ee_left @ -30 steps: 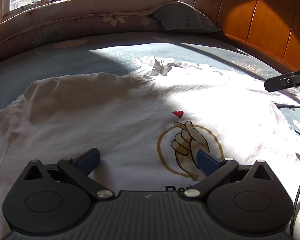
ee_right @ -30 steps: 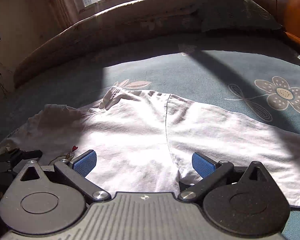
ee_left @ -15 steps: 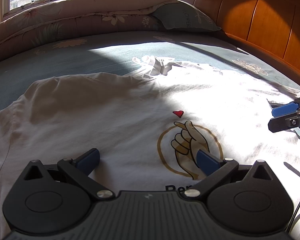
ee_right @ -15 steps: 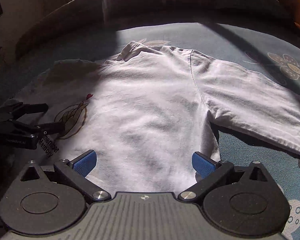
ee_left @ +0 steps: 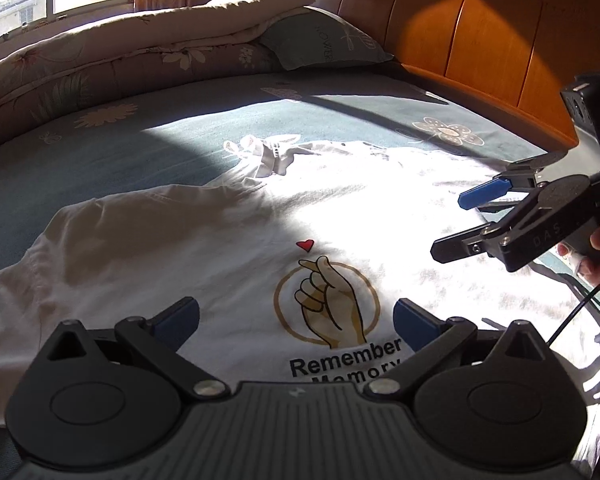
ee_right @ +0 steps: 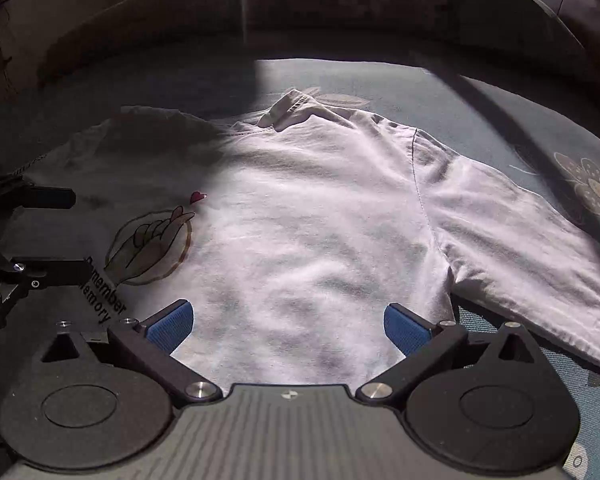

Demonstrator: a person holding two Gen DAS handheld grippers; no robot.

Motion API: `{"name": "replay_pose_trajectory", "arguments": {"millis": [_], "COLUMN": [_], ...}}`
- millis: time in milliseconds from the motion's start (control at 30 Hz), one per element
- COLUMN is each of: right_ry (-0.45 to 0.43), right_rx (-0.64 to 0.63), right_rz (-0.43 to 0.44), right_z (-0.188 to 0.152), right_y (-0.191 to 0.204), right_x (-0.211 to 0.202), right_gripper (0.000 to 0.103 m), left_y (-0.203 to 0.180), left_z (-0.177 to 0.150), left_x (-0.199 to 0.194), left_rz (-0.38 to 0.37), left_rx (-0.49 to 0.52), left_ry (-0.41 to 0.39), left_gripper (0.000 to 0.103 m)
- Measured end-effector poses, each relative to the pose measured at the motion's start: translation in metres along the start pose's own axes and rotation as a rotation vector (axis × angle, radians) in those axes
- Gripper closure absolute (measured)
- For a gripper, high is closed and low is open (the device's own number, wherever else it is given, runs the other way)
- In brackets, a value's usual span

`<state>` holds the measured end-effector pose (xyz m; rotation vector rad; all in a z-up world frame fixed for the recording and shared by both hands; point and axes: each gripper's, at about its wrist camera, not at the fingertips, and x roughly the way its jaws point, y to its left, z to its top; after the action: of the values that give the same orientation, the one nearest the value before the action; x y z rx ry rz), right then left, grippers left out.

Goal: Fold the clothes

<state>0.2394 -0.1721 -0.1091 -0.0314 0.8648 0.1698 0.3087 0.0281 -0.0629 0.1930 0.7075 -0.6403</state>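
A bed [ee_left: 148,140] in blue floral sheet carries a spread white T-shirt [ee_left: 204,240], a rolled quilt [ee_left: 112,64], seemingly a pillow [ee_left: 324,44].

Two low views, shared T-shirt [ee_left: 228,240]

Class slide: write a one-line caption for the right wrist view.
Open right gripper above a white printed T-shirt spread flat on a floral bed sheet, left gripper at the side.
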Motion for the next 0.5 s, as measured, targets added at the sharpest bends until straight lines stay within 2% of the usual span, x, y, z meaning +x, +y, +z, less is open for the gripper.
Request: {"name": "replay_pose_trajectory", "arguments": {"millis": [100, 167, 267, 367, 500], "right_ry": [-0.030, -0.049, -0.039, 0.004, -0.045], "right_rx": [-0.055, -0.092, -0.107, -0.072, -0.065], "right_rz": [0.030, 0.050, 0.055, 0.041, 0.023], "right_z": [0.030, 0.049, 0.071, 0.086, 0.112], "right_y": [0.004, 0.007, 0.006, -0.005, -0.009], "right_x": [0.011, 0.019, 0.059, 0.103, 0.132], "right_gripper": [0.000, 0.000, 0.000, 0.000, 0.000], "left_y": [0.017, 0.032, 0.044, 0.048, 0.055], "left_z": [0.000, -0.005, -0.009, -0.008, -0.006], "left_x": [-0.015, -0.021, -0.021, -0.022, -0.027], "left_rz": [0.018, 0.005, -0.031, -0.019, -0.070], "left_rx": [-0.015, -0.080, -0.119, -0.117, -0.149], "left_ry": [-0.015, -0.037, -0.048, -0.055, -0.089], "left_gripper": [0.001, 0.001, 0.001, 0.001, 0.001]}}
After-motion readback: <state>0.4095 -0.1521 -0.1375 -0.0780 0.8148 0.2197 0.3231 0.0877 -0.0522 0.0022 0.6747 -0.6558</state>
